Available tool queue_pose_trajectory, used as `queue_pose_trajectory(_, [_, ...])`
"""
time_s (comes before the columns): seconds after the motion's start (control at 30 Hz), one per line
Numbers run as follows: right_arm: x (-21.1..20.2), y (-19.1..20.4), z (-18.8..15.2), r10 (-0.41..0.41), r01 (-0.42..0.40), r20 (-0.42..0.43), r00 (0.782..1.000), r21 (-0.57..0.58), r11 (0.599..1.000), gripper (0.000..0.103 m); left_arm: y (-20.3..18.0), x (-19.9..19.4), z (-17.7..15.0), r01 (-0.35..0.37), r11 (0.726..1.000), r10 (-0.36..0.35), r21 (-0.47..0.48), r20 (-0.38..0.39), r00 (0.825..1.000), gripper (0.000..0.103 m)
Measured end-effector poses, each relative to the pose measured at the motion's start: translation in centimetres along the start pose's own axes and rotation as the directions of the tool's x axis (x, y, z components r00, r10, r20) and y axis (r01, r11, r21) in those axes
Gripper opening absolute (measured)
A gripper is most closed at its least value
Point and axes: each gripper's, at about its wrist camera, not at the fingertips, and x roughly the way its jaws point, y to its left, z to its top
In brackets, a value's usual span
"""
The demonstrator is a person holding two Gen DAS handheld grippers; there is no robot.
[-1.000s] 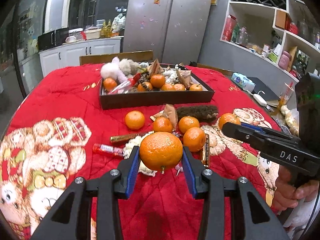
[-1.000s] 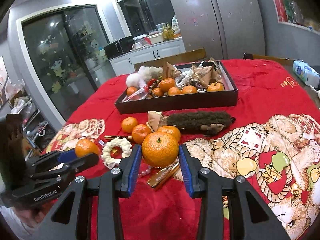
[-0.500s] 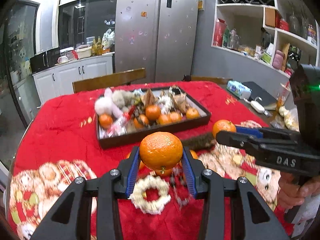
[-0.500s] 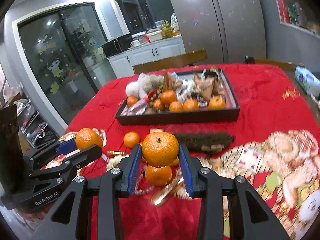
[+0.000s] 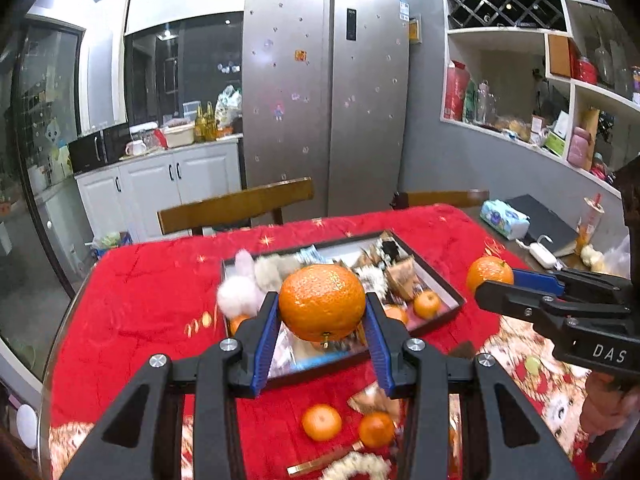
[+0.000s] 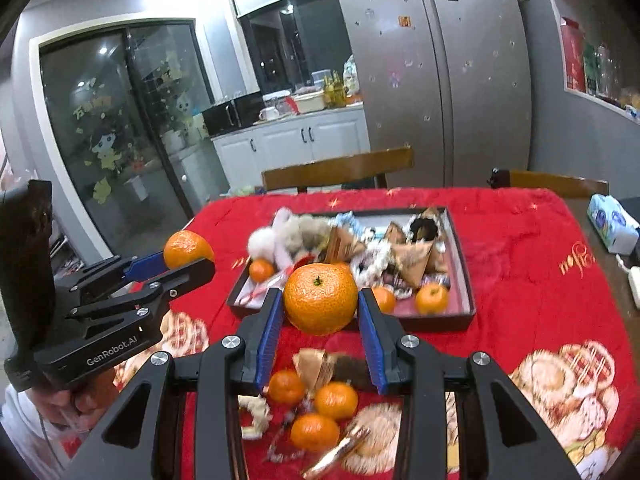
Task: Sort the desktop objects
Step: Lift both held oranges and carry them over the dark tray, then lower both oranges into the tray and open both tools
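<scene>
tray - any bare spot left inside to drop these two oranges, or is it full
The tray is crowded along its far side and left end with plush toys and wrappers. Barest patch: the near right corner, around the small orange. The red cloth right of the tray is also free.

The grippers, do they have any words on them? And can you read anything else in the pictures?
"DAS": white letters on the side of the right gripper.
"GenRobot.AI": white letters on the side of the left gripper.
Gold script on the red tablecloth: too blurred to read.
Fridge stickers and tissue pack: too small to read.
</scene>
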Motion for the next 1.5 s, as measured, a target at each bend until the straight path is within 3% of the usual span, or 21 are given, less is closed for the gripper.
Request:
queue_pose_trajectory(0.23, [3.0, -2.0, 2.0, -0.02, 0.021, -0.007, 1.0, 0.025, 0.999, 0.037, 1.7, 3.3, 1.3, -0.005, 1.0, 0.005, -0.02, 0.03, 1.0, 0.043])
queue_pose_trajectory(0.63, [9.9, -5.6, 1.5, -0.061, 0.071, -0.113, 0.992, 0.078, 0.994, 0.037, 5.2, 11.3, -1.8, 0.018, 0.995, -0.029, -0.095, -0.117, 0.993, 0.043])
queue_pose_trajectory(1.07, [13.3, -7.1, -0.5, -0.127, 0.14, -0.166, 0.978, 0.068, 0.988, 0.037, 4.6, 14.6, -4.5, 0.012, 0.996, -0.031, -0.094, -0.198, 0.98, 0.043])
queue_pose_trajectory(1.5, [14.3, -7.6, -1.4, -0.161, 0.166, -0.161, 0.974, 0.021, 0.986, 0.037, 3.5, 13.9, -5.7, 0.003, 0.999, -0.012, -0.055, -0.158, 0.987, 0.043])
